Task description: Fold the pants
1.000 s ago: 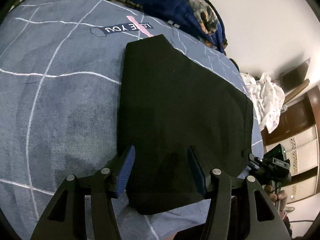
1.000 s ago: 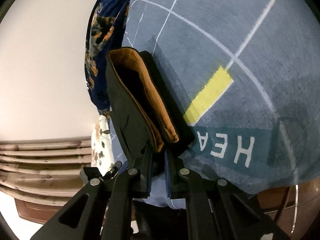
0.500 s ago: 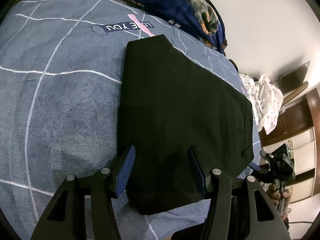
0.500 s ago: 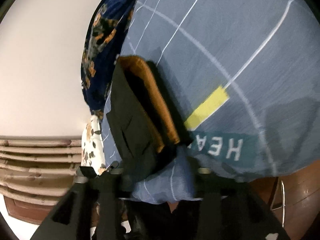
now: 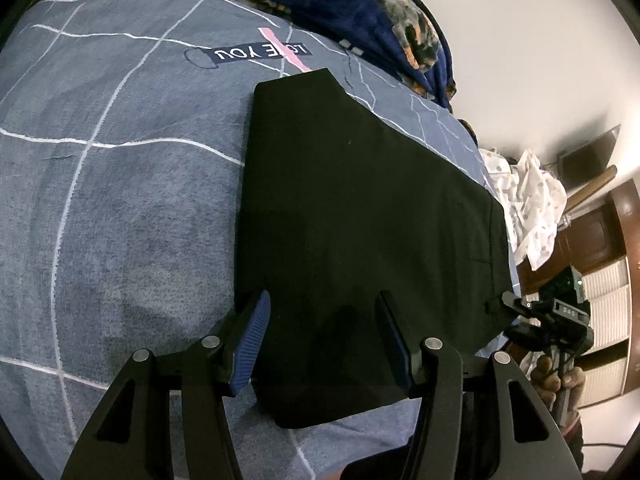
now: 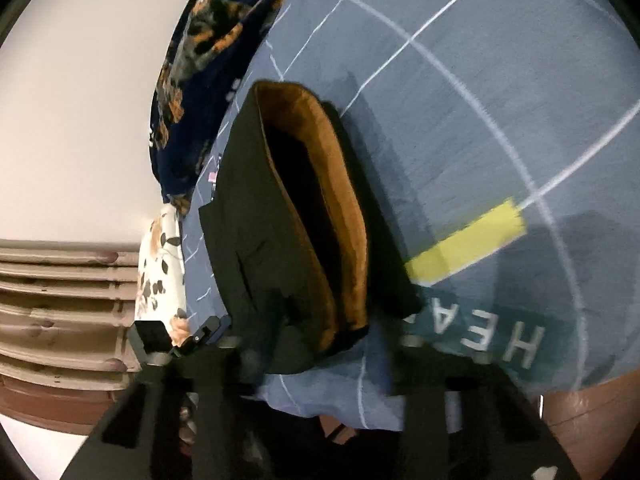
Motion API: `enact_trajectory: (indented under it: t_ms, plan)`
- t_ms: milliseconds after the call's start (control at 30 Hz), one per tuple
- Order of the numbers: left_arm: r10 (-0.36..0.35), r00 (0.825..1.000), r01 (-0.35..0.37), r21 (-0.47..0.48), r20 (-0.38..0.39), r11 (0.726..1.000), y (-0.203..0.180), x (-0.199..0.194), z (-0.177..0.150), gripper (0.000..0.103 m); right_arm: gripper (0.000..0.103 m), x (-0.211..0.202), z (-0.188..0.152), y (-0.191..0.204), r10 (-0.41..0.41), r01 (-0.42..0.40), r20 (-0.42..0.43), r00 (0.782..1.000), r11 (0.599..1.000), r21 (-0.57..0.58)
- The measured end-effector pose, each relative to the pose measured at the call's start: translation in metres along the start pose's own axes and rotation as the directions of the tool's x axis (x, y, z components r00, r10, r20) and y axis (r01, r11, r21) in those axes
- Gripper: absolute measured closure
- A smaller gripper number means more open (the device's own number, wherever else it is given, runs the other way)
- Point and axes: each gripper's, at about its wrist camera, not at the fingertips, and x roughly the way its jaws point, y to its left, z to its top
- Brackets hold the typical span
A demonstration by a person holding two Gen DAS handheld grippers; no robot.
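Item: black pants (image 5: 360, 216), folded into a flat panel with clean straight edges, lying on a bed (image 5: 120, 200) near its right edge. Long axis runs from the near edge of the bed toward the far edge where a dark blue patterned blanket (image 5: 360, 4) is heaped; the narrower end points at the blanket. Cloth is matte, smooth and dark; in the right wrist view the waist end gapes open and shows a tan fleece-like lining (image 6: 340, 216). Bedding: grey-blue sheet with thin white grid lines, a printed dark label, a yellow patch (image 6: 468, 248) and a teal band with white letters. Left tool (image 5: 322, 344): blue ribbed pads standing apart, empty, poised over the near end of the pants with the cloth showing between them. Right tool (image 6: 320, 364): blurred, at the waist corner; its jaws have just been closing from a wider stance, fingers apart either side of the corner, no grip visible.
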Motion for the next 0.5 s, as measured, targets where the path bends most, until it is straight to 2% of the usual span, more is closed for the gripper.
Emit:
enact_trajectory:
  t_ms: [100, 167, 200, 233, 500]
  plan:
    - [-0.01, 1.0, 0.01, -0.014, 0.0, 1.0, 0.002, 0.0, 0.0, 0.048, 0.082, -0.007, -0.001, 0.01, 0.092, -0.091, 0.018, 0.996, 0.994, -0.061]
    - [-0.025, 1.0, 0.025, -0.028, 0.002, 0.999, 0.004, -0.001, 0.0, 0.047, 0.083, -0.005, 0.004, 0.003, 0.076, -0.074, 0.025, 0.997, 0.994, -0.08]
    - [-0.036, 0.999, 0.036, -0.036, 0.0, 0.999, 0.005, 0.0, 0.0, 0.047, 0.083, 0.0, 0.008, -0.008, 0.033, -0.032, 0.016, 0.999, 0.998, -0.061]
    - [-0.036, 0.999, 0.036, -0.037, 0.001, 0.999, 0.005, 0.0, 0.0, 0.047, 0.083, 0.005, 0.01, -0.018, 0.032, -0.032, -0.002, 0.999, 0.999, -0.025]
    - [-0.037, 0.999, 0.037, -0.061, -0.005, 0.997, 0.008, -0.004, 0.003, 0.047, 0.083, 0.007, 0.008, -0.018, 0.11, -0.11, -0.008, 0.994, 0.994, 0.014]
